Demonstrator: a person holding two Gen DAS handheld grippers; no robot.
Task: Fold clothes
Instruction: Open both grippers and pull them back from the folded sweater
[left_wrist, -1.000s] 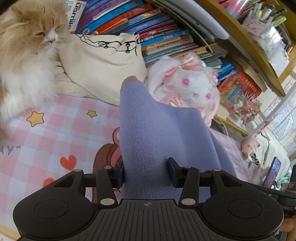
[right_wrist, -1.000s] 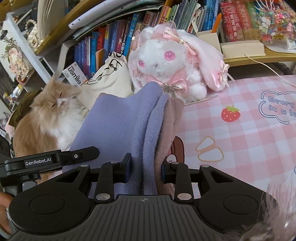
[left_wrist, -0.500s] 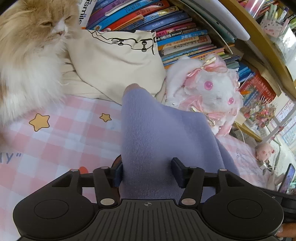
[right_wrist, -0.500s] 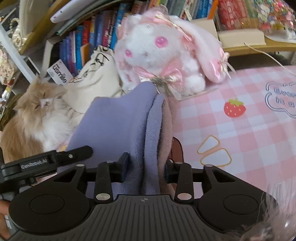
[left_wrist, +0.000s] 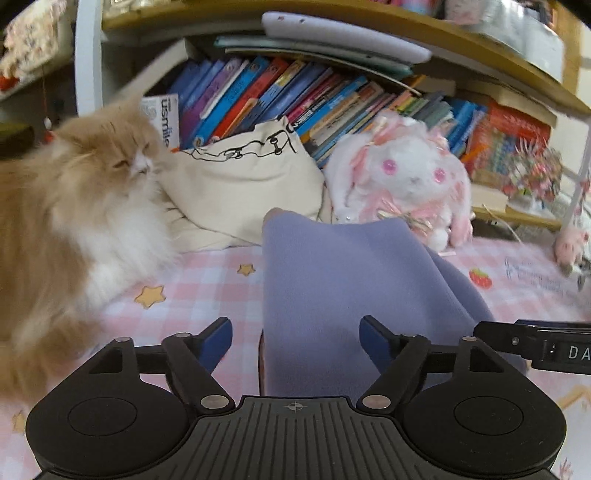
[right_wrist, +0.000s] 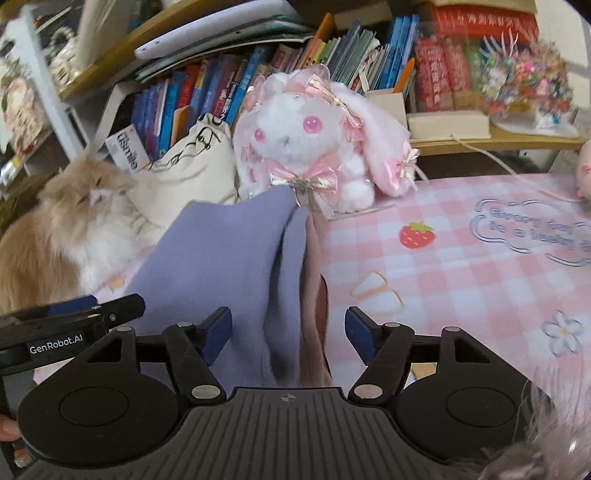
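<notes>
A desk (right_wrist: 461, 266) under a pink checked cover printed with stars, a strawberry and flowers fills the lower part of both views, and behind it runs a bookshelf (left_wrist: 332, 96) packed with leaning books. On the desk's left side sits a long-haired orange and white cat (left_wrist: 74, 221), eyes shut, close against a cream tote bag (left_wrist: 243, 184) with a black line drawing. Lying on the middle of the desk is the folded lavender garment (left_wrist: 332, 295), a soft knit whose stacked layers show along its right edge in the right wrist view (a pinkish lining or second layer peeks out there). It stretches away from both cameras towards a white and pink plush rabbit (right_wrist: 310, 147) that sits at the back of the desk just beyond the garment's far end.

The left hand-held gripper (left_wrist: 295, 341) has its jaws opening; the blue pads stand clear on either side of the garment's near end, which lies between them without being pressed. The right hand-held gripper (right_wrist: 288, 330) is likewise opening, with the garment's layered edge between its pads and a visible gap on both sides. Each gripper shows at the edge of the other's view, the two side by side at the near end of the fold.
</notes>
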